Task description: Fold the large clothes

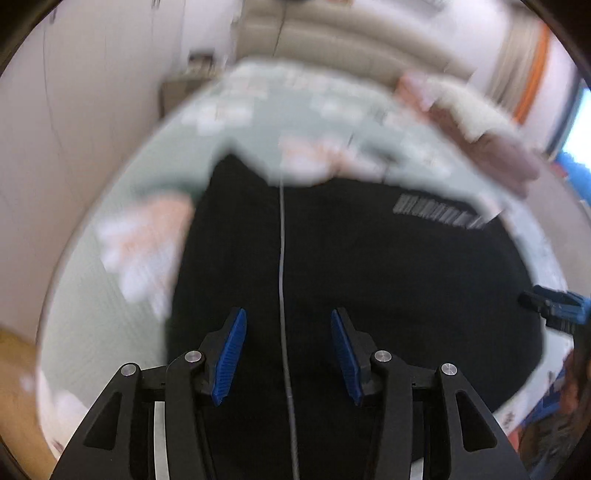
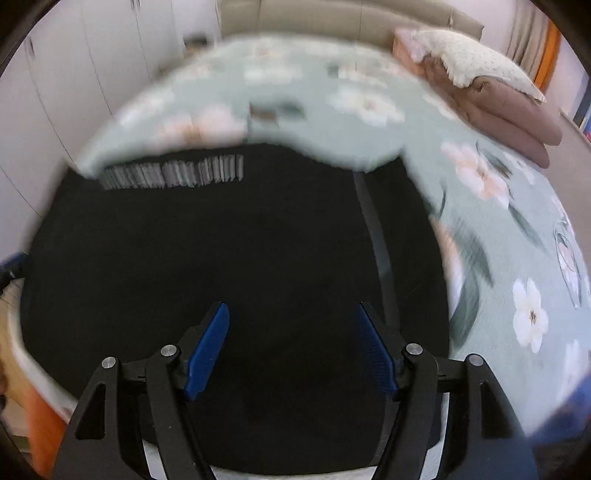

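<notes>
A large black garment (image 1: 369,266) lies spread flat on a pale green floral bedspread (image 1: 122,302). It has a grey ribbed patch (image 1: 439,212) near its far edge and a thin grey line down its length. My left gripper (image 1: 288,321) hovers over the garment's near part, open and empty. In the right wrist view the same black garment (image 2: 229,258) fills the middle, with the grey patch (image 2: 173,171) at its far left. My right gripper (image 2: 293,314) is open and empty above it. The right gripper's blue tip (image 1: 554,306) shows at the left view's right edge.
Folded brown blankets with a cream pillow (image 2: 487,88) are stacked at the bed's far right corner. A beige headboard (image 2: 332,18) runs along the back. White wardrobe doors (image 2: 92,74) stand to the left. Both views are motion-blurred.
</notes>
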Demonstrator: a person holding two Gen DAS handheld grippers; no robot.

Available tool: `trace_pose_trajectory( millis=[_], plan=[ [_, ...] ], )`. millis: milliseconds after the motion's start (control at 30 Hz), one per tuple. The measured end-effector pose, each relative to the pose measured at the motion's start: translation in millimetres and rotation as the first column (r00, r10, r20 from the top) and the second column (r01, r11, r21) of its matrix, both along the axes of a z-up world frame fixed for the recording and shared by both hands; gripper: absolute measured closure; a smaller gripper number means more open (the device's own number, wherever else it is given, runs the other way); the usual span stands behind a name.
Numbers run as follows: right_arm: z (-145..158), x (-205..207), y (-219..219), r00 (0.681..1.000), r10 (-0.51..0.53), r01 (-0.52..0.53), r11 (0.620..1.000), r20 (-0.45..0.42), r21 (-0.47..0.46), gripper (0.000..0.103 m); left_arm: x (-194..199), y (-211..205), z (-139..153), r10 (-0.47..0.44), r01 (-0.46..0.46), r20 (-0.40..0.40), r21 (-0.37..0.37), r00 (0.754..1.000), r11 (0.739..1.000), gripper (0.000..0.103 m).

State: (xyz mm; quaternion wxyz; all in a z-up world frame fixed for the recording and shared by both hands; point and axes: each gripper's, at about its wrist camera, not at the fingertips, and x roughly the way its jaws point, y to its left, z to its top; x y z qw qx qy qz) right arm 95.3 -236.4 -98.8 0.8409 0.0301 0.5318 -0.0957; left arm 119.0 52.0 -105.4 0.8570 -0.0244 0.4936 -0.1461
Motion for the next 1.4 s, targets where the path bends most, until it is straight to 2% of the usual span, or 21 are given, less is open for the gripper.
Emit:
trace_pose_trajectory(
  millis=[33,67,133,200,300,367,467,600,667,767,867,933,1000,1100,1233,1400],
  plan=[
    [-19.2,0.4,-6.5,0.999,-0.02,0.022,0.999,-0.034,0.049,0.03,5.8,1.3,-17.3,0.024,-0.024,-0.044,-0.006,0.999,1.0,0.052],
    [-27.8,-2.4,-14.2,0.999,-0.05,0.052,0.995,-0.018,0.086,0.03,8.5,5.2,-25.2,0.047,-0.048,-0.049,-0.029,0.998,0.998,0.051],
    [-30.5,-0.6,-21.1,0.997,-0.079,0.077,0.99,0.016,0.118,0.03,11.9,10.6,-23.1,0.073,-0.078,-0.074,-0.07,0.995,0.995,0.051],
    [-30.6,0.6,-25.9,0.994,-0.113,0.112,0.985,0.0,0.13,0.03,16.5,10.8,-18.5,0.088,-0.094,-0.095,-0.061,0.992,0.994,0.051],
    [-22.3,1.7,-32.1,0.974,-0.215,0.222,0.967,-0.068,0.122,0.03,-0.3,-4.2,4.0,0.054,-0.053,-0.012,0.058,0.998,0.997,0.053],
    [-10.5,-3.2,-25.7,0.967,-0.239,0.249,0.96,-0.093,0.124,0.029,-25.9,-14.0,27.0,0.009,-0.014,0.056,0.089,0.998,0.996,0.052],
    [31.1,-18.0,-4.3,0.981,-0.195,0.191,0.965,0.001,0.18,0.029,-57.2,-20.4,66.5,-0.011,-0.003,0.142,0.101,0.99,0.995,0.052],
    [115.0,-28.3,32.3,0.973,-0.126,0.11,0.99,0.191,0.093,0.026,-88.8,-24.6,134.5,-0.042,0.015,0.277,0.098,0.96,0.995,0.052],
    [158.2,-36.8,56.3,0.952,-0.094,0.075,0.994,0.292,0.074,0.015,-110.0,-24.0,174.1,-0.047,0.021,0.361,0.077,0.931,0.997,0.051],
    [211.3,-75.3,93.3,0.905,-0.048,0.043,0.999,0.422,0.021,0.009,-143.5,-21.8,226.5,-0.018,0.002,0.472,0.034,0.882,0.999,0.037],
    [236.8,-97.1,111.0,0.882,-0.017,0.068,0.993,0.472,-0.092,0.008,-167.9,-15.3,259.0,0.009,-0.012,0.542,0.001,0.84,1.0,0.031],
    [243.1,-118.2,110.3,0.867,-0.028,0.099,0.988,0.497,-0.117,0.007,-181.8,-14.5,269.0,0.028,-0.036,0.573,0.004,0.819,0.999,0.03],
    [246.0,-128.8,108.8,0.854,-0.046,0.114,0.988,0.518,-0.101,0.006,-193.6,-18.1,275.9,0.033,-0.05,0.597,0.011,0.801,0.999,0.03],
    [243.1,-134.9,108.5,0.847,-0.057,0.113,0.991,0.529,-0.075,0.006,-202.8,-28.0,279.3,0.012,-0.033,0.612,0.023,0.791,0.999,0.03],
    [244.7,-142.3,111.2,0.836,-0.075,0.128,0.99,0.543,-0.061,0.006,-212.8,-38.9,280.2,0.017,-0.062,0.628,0.05,0.778,0.997,0.03],
    [224.0,-133.6,112.0,0.845,-0.096,0.138,0.99,0.527,-0.041,0.006,-201.9,-48.0,253.9,0.028,-0.079,0.602,0.058,0.798,0.995,0.03]
  ],
)
